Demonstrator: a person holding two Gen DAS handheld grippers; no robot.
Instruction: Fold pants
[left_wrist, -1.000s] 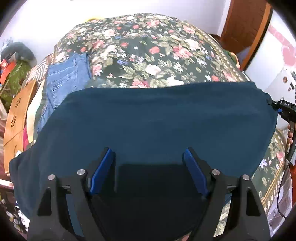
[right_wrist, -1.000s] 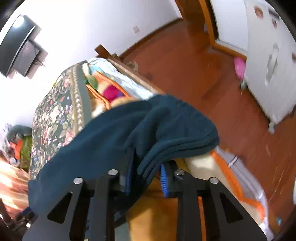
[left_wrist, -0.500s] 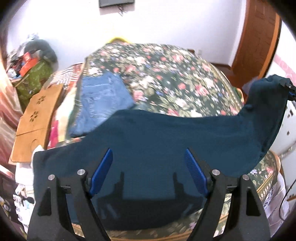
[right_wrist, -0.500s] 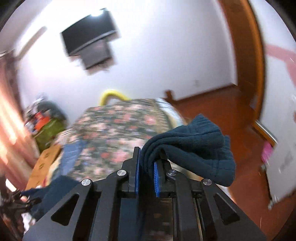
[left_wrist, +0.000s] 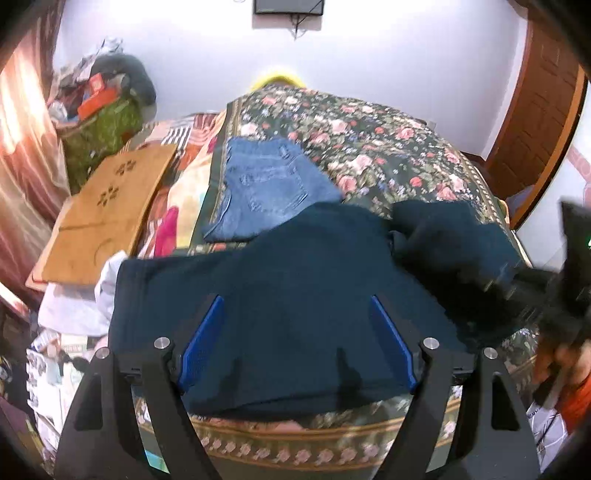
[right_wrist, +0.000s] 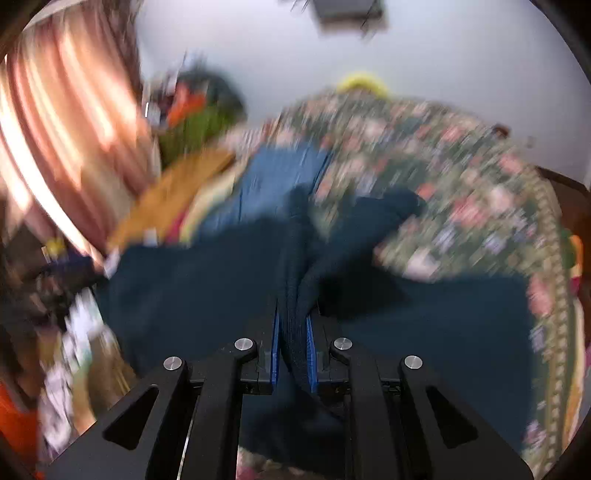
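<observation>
Dark teal pants lie across the near end of the bed, on its flowery cover. Right gripper has its fingers squeezed tight on a bunched end of the pants. Left gripper hangs over the pants with its fingers wide apart, holding nothing. Folded blue jeans lie farther back on the left.

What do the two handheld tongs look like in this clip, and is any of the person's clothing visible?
Both the left tongs and right tongs have matte black, angular frames with triangular cut-outs, round silver screw heads on top, and bright blue pads lining the inner faces of the fingers. No cables or readable markings show. At the left view's lower right edge there is an orange garment; a similar orange patch sits at the right view's lower left.
</observation>
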